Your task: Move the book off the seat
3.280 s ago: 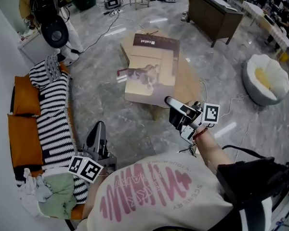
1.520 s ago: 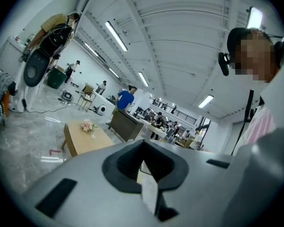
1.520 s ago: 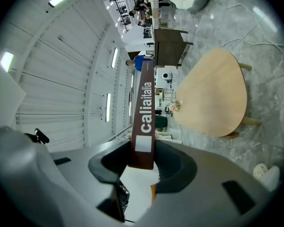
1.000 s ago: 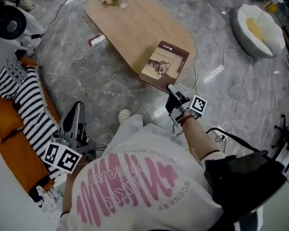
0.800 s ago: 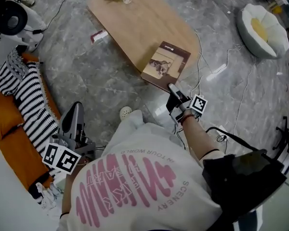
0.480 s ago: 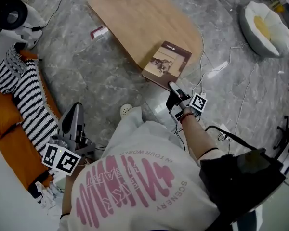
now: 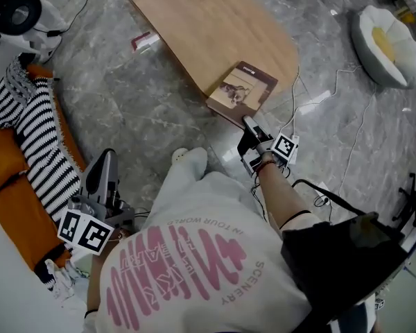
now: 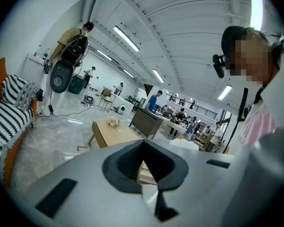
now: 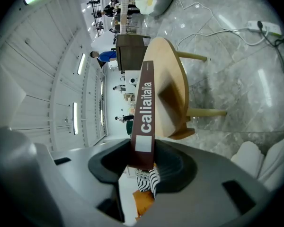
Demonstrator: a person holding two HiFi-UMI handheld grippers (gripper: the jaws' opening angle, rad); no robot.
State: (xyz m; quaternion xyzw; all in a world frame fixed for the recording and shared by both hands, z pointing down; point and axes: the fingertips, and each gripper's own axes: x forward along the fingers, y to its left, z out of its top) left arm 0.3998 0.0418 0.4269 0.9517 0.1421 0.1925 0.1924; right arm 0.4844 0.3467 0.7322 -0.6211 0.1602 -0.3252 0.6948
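Observation:
A brown book point(image 7: 241, 91) with a picture on its cover lies flat over the near corner of the wooden table point(image 7: 215, 26). My right gripper point(image 7: 248, 127) is shut on its near edge. In the right gripper view the book's brown spine point(image 9: 144, 112) with white lettering runs out from between the jaws, and its shadow falls on the tabletop point(image 9: 173, 93). Whether the book rests on the table I cannot tell. My left gripper point(image 7: 102, 179) hangs low at the left beside the sofa, jaws together and nothing in them.
An orange sofa point(image 7: 3, 200) with a striped blanket point(image 7: 31, 130) runs along the left. A white round cushion seat point(image 7: 392, 44) sits at the top right, with cables point(image 7: 340, 96) on the marble floor. The person's foot point(image 7: 184, 157) is near the table.
The right gripper has sunk with the book, from held high above the table down to its near corner. The left gripper has dropped a little beside the sofa.

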